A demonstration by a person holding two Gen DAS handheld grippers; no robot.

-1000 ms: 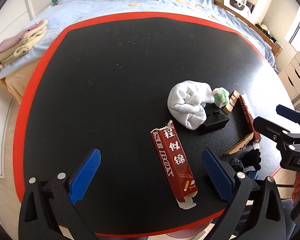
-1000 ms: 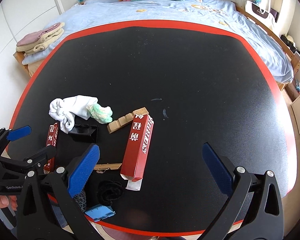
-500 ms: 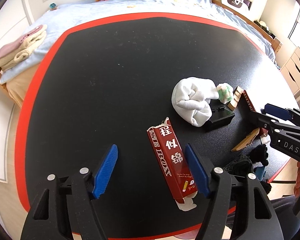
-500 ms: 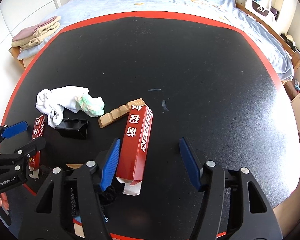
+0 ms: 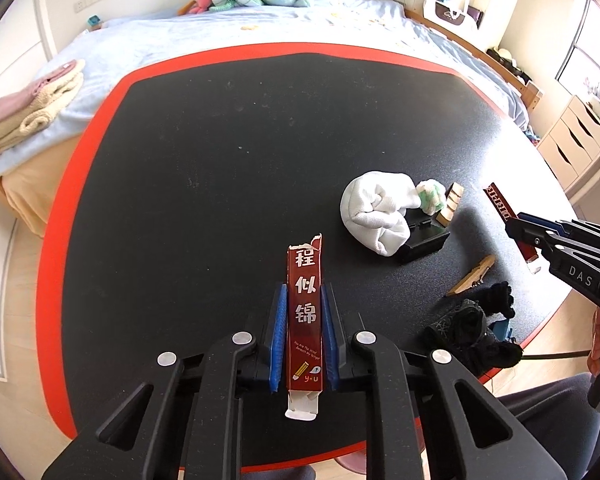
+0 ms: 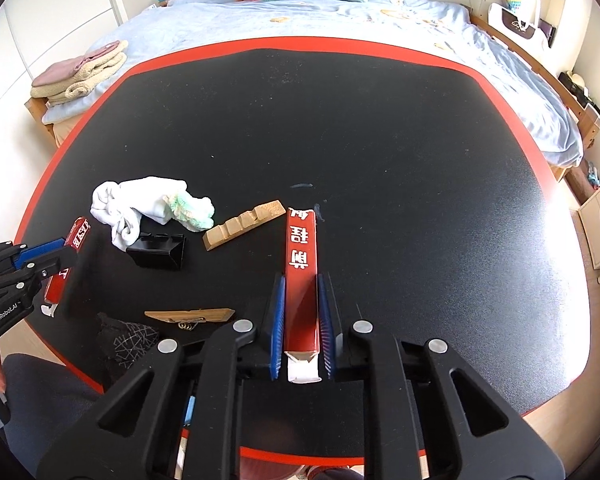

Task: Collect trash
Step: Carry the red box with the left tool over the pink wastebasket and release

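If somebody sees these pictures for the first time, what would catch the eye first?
Probably the two red cartons: the left gripper is shut on one red carton, the right gripper on the other red carton, both near the table's front edge. Next, the white cloth bundle lying between them on the black table.

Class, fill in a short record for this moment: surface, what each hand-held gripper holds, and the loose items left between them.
Surface: black table with red rim
Left hand-held gripper: shut on a red carton, torn at its far end
Right hand-held gripper: shut on a second red carton
Loose items: white cloth, black clip, wooden strip
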